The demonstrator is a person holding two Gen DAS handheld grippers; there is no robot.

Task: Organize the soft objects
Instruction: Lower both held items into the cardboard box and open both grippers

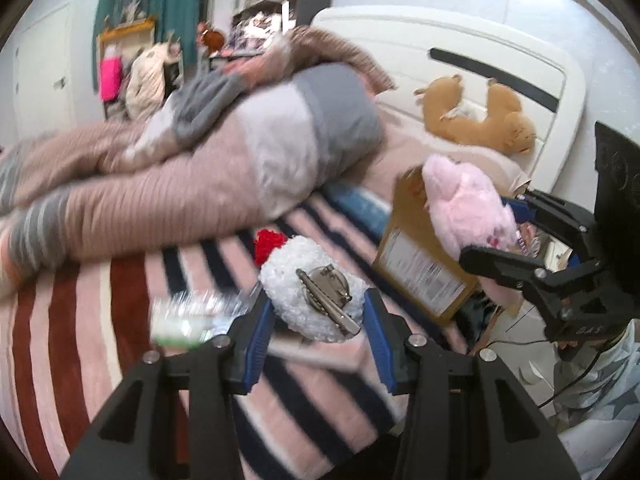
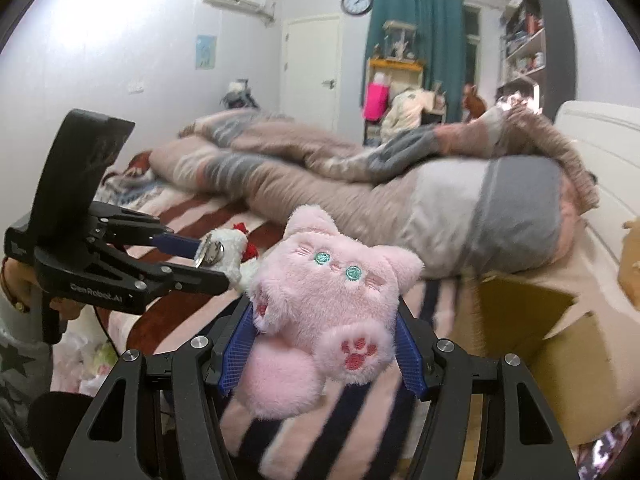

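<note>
My left gripper (image 1: 318, 322) is shut on a small white fluffy plush (image 1: 296, 276) with a red tuft and a metal clip, held above the striped bed. It shows in the right wrist view (image 2: 226, 254) too. My right gripper (image 2: 326, 334) is shut on a pink plush cat (image 2: 324, 304), held above the bed edge beside a cardboard box (image 2: 560, 360). In the left wrist view the pink cat (image 1: 468, 204) hangs over the box (image 1: 420, 260). A brown plush bear (image 1: 476, 116) lies against the white headboard.
A rolled pink and grey duvet (image 1: 200, 160) lies across the striped sheet (image 1: 100, 320). A white headboard (image 1: 500, 52) stands at the right. Shelves, a teal curtain (image 2: 416, 32) and a door (image 2: 312, 68) are at the far wall.
</note>
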